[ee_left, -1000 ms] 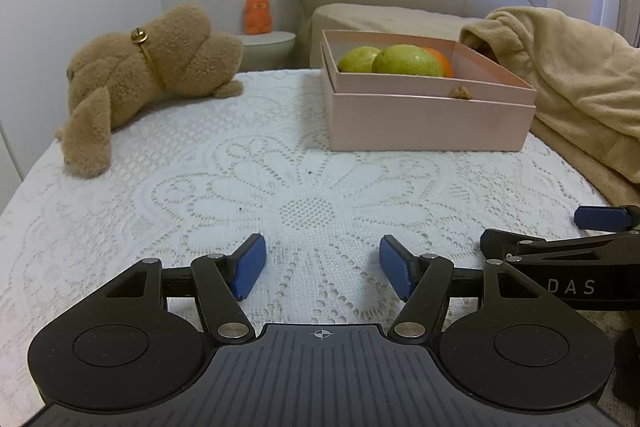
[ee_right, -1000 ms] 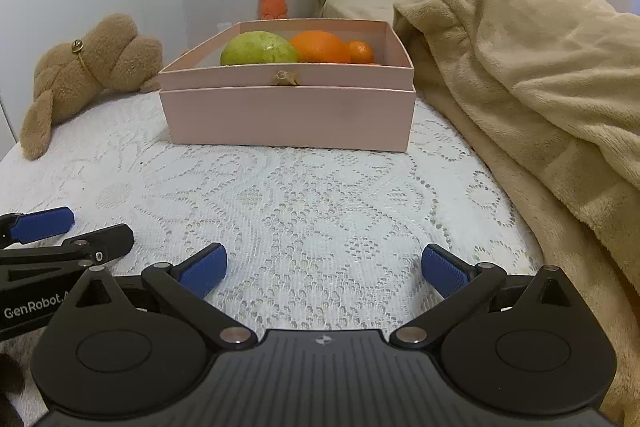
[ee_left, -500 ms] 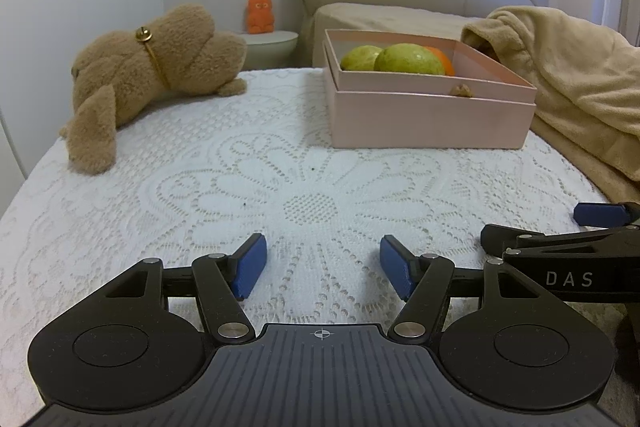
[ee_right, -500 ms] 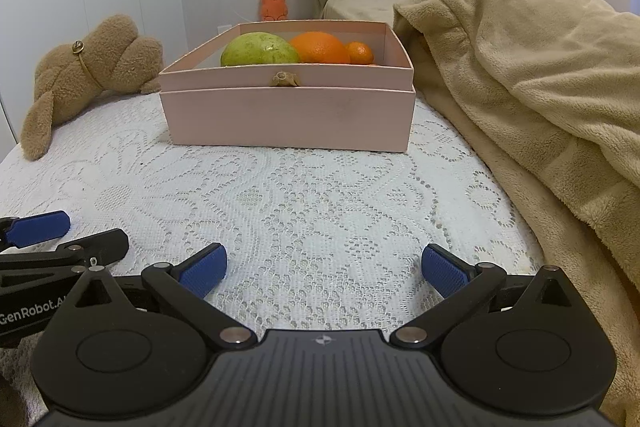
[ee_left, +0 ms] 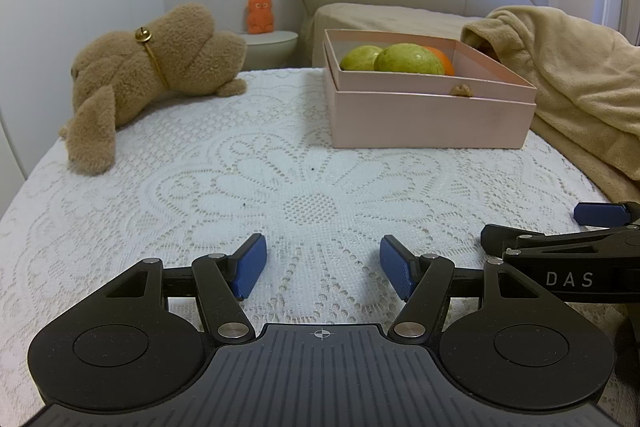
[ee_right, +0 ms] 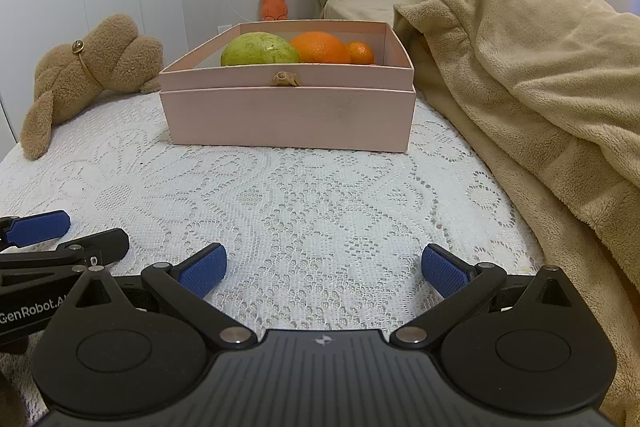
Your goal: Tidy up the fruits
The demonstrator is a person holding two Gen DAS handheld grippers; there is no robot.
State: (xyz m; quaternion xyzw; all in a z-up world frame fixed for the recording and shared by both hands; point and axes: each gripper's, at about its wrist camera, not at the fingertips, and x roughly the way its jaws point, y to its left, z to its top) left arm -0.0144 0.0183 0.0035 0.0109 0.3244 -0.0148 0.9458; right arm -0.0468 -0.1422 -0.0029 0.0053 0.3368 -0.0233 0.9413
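Both grippers empty, jaws wide: left gripper (ee_left: 322, 263) and right gripper (ee_right: 323, 269) low in frame, pink box (ee_right: 288, 115) of fruit mid-frame above.

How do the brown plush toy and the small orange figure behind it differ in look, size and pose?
The brown plush toy is fuzzy and tan with a gold collar; the orange figure is smooth and bright orange. The plush toy looks much larger than the figure, though it is also nearer. The plush toy lies slumped on the lace cloth; the figure sits upright on a round side table. Both are animal-shaped toys.
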